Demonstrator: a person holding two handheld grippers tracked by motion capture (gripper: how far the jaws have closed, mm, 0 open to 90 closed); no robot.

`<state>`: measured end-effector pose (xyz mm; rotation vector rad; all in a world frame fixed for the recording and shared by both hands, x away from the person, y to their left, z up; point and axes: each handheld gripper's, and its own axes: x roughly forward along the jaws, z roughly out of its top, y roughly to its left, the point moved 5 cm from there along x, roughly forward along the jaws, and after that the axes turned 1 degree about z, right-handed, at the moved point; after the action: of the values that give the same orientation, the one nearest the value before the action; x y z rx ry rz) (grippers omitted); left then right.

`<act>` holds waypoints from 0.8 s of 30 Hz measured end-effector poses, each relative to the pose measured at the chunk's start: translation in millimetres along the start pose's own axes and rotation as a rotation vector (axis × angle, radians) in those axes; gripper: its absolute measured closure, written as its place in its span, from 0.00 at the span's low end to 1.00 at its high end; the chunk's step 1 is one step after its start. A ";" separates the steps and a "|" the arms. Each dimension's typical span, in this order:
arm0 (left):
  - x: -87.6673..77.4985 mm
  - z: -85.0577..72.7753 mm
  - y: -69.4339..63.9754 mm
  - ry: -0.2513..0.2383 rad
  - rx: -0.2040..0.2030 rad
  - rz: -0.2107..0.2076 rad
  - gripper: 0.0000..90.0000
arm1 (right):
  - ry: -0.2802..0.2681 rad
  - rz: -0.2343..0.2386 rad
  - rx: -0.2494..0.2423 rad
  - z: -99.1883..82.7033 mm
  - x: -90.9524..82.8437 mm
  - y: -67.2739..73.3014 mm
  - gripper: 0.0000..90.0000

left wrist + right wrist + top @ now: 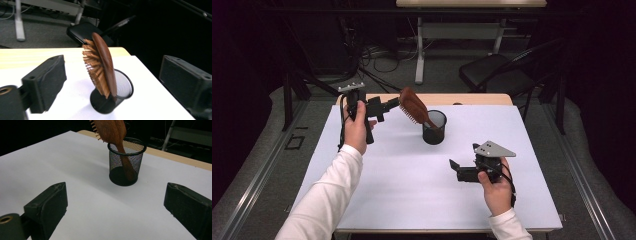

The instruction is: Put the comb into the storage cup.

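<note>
Two grippers are open, and neither holds anything. Your left gripper (pixel 393 105) has its jaws spread wide with the wooden hairbrush (pixel 413 106) just ahead of its tips, apart from both pads; in the left gripper view the hairbrush (pixel 101 68) stands in the gap between the jaws without touching either. The brush sits handle-down in the black mesh cup (pixel 434 127), resting on the rim. Its long axis runs from the cup floor up and back toward your left gripper, so the bristled head leans out over the rim on that side, with the bristles on the underside.

That lean is what matters: the head is right beside your left gripper, so drawing that hand straight back along the line of its own jaws should clear the brush without nudging it. A sideways sweep would probably catch the head and could tip the cup.

Your right gripper (pixel 458 170) hovers low over the worktop (pixel 387 200), jaws wide, well apart from the cup (pixel 126 161), which lies ahead of it and beyond its jaws.
</note>
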<state>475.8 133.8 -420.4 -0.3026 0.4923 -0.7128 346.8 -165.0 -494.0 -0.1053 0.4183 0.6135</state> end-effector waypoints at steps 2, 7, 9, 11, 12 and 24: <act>-3.0 -3.0 -2.3 0.018 0.038 -0.014 0.00 | 0.000 0.000 0.000 0.0 0.1 -0.1 0.05; -10.3 -7.5 -7.7 0.054 0.091 -0.034 0.00 | 0.001 0.000 0.002 0.0 0.4 0.3 0.05; -13.9 -9.1 -9.1 0.067 0.108 -0.044 0.00 | 0.000 0.000 0.002 0.1 0.2 0.3 0.05; -17.5 -10.2 -10.2 0.070 0.112 -0.053 0.00 | 0.001 0.000 0.002 0.2 -0.2 0.1 0.05; -19.6 -11.1 -10.8 0.075 0.115 -0.056 0.00 | 0.001 -0.001 0.002 0.1 -0.2 0.0 0.05; -44.6 -22.0 -17.1 0.143 0.195 -0.059 0.00 | -0.003 0.000 0.004 0.6 1.1 -0.3 0.05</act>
<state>425.8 149.9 -417.2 -0.0842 0.5468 -0.8369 348.0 -164.5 -494.0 -0.1003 0.4171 0.6122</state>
